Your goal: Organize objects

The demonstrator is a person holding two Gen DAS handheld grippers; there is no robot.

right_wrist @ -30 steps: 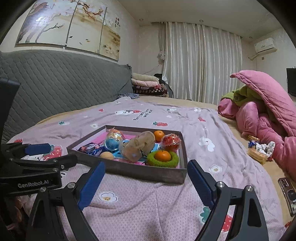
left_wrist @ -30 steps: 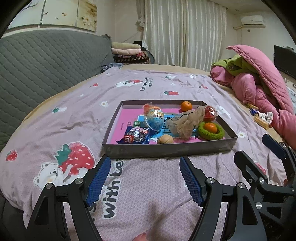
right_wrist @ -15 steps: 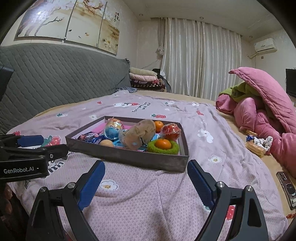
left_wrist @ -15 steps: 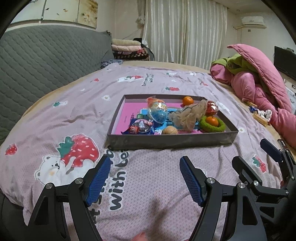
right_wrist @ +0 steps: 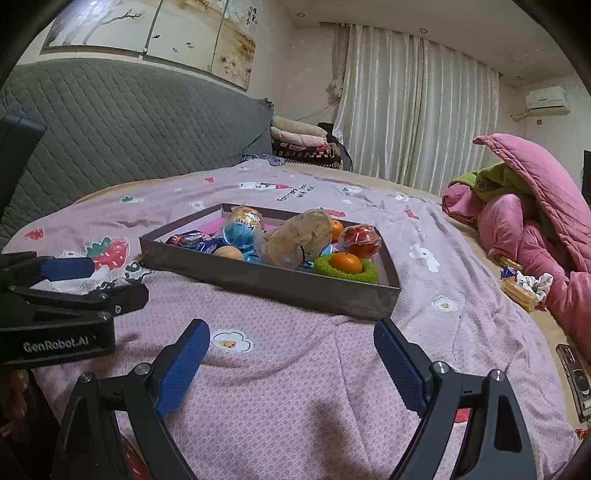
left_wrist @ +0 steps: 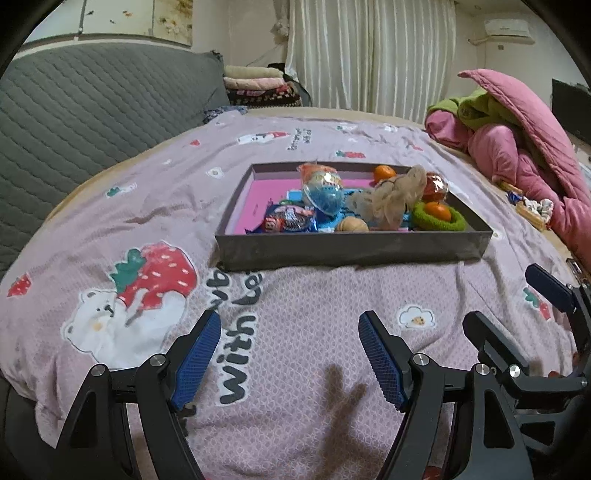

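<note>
Two grippers — left (left_wrist: 290,332), right (right_wrist: 291,341) — both spread wide, empty, over bedspread (left_wrist: 314,295), short of tray (left_wrist: 351,251) of toys, oranges.

Black fingers (left_wrist: 197,354), blue ribbed pads, apparently.

The room is lit by soft light from small ceiling lamps (right_wrist: 423,30) at the top of the right view. Nothing glares. Dark gripper shadows fall on the bedspread (left_wrist: 340,398) at the bottom middle of both views. Both pictures are sharp in the middle. The edges bend round like a bowl, and the corners are black.
</note>
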